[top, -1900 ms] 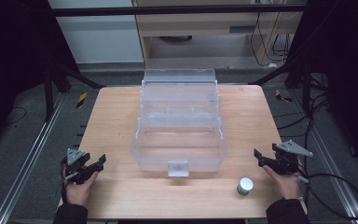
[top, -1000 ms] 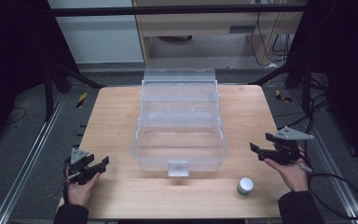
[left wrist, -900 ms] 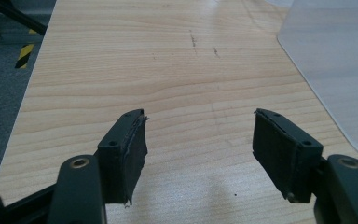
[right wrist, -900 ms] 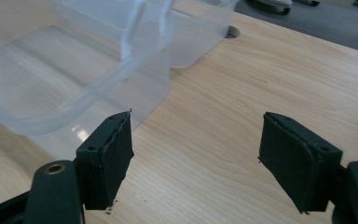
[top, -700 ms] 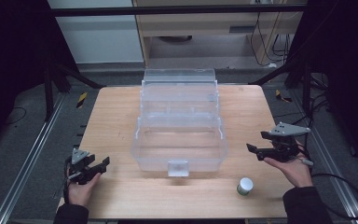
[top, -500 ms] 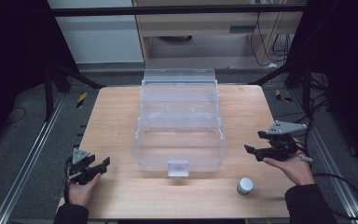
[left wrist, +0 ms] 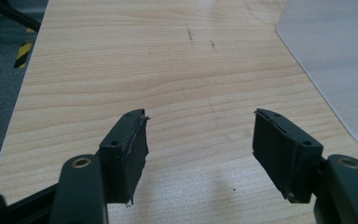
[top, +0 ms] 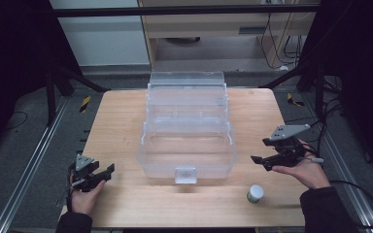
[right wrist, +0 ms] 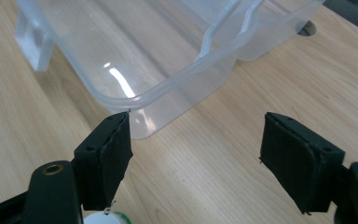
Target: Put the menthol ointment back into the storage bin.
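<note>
Both my grippers hang open and empty beside the clear plastic bin (top: 187, 145).
My left gripper (top: 99, 174) spreads wide over bare tabletop (top: 121, 121); my right gripper (top: 262, 161) gapes near the small white jar (top: 255, 193).

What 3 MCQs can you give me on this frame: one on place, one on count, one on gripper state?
1. Where is the small white jar?
A. inside the clear box
B. on the table, near-right of the clear box
C. in the left gripper

2. How many grippers are held over the table?
A. one
B. two
C. three

3. How do the right gripper's jaws stand?
A. wide apart, empty
B. shut on the jar
C. shut on the box rim

Key: 1 B, the jar stands on bare wood beside the clear box; 2 B, left gripper and right gripper; 3 A, the right gripper view shows a gap with nothing between.
</note>
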Available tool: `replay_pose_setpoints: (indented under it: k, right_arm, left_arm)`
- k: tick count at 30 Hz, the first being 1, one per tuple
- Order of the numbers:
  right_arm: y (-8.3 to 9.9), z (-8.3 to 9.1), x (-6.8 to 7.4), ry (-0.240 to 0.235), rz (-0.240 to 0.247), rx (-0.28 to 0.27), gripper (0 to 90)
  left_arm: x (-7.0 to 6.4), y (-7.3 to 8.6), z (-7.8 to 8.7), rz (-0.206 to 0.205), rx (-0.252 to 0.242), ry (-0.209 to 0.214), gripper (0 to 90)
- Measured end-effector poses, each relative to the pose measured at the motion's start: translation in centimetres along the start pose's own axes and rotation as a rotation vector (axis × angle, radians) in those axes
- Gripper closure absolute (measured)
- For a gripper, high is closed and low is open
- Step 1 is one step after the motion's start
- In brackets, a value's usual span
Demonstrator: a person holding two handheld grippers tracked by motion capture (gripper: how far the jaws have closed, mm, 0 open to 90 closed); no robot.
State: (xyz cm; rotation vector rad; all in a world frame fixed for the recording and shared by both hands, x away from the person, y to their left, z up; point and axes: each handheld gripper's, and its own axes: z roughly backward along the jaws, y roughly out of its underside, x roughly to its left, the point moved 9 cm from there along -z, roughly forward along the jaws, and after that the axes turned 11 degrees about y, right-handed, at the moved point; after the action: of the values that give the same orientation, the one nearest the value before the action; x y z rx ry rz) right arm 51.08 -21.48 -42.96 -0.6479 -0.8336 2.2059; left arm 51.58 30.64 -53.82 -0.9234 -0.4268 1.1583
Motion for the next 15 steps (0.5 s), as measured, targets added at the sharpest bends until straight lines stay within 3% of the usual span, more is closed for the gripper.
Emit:
replay_pose_setpoints:
  k: [3, 15]
  right_arm:
    - [0.2, 0.0, 0.7, -0.03, 0.066, 0.027, 24.2]
    - [1.0, 0.3, 2.2, -0.105, 0.189, 0.136, 24.4]
  left_arm:
    - [0.0, 0.0, 0.0, -0.004, 0.002, 0.0, 34.9]
    - [-0.1, 0.1, -0.1, -0.012, 0.007, -0.002, 35.2]
